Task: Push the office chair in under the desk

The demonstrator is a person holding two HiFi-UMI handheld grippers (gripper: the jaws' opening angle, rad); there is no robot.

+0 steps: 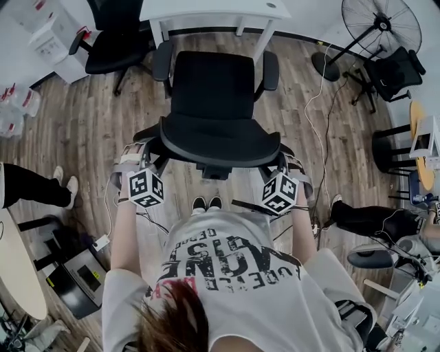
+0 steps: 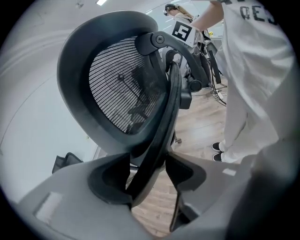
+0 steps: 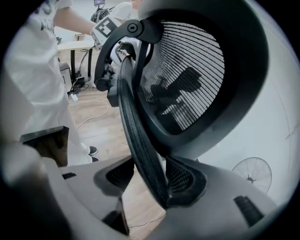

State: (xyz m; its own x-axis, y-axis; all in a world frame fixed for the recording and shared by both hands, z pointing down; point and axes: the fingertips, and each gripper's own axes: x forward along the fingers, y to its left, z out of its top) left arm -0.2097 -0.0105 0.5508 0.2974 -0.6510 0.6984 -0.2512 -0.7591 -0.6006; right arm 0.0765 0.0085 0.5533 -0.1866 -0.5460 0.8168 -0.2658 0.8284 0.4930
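Left: a second black chair (image 1: 113,41) stands on the wooden floor (image 1: 82,130), well apart from the task's chair. The left tongs (image 1: 137,155) sit at the left edge of the backrest (image 1: 216,141). In the left gripper view the left tongs (image 2: 146,177) are closed to a narrow gap on the black backrest rim (image 2: 161,136), which runs up between the two pads; the mesh panel (image 2: 124,89) rises above.

Centre: the office chair (image 1: 213,96) faces the white counter (image 1: 213,10). Its seat is just in front of the counter edge and not under it. The person's shoes (image 1: 206,203) are directly behind the chair.

Right: the right tongs (image 1: 289,165) sit at the right edge of the backrest. In the right gripper view the right tongs (image 3: 145,180) are likewise nearly closed, clamped on the rim (image 3: 133,126). A floor fan (image 1: 381,27) stands at the far right.
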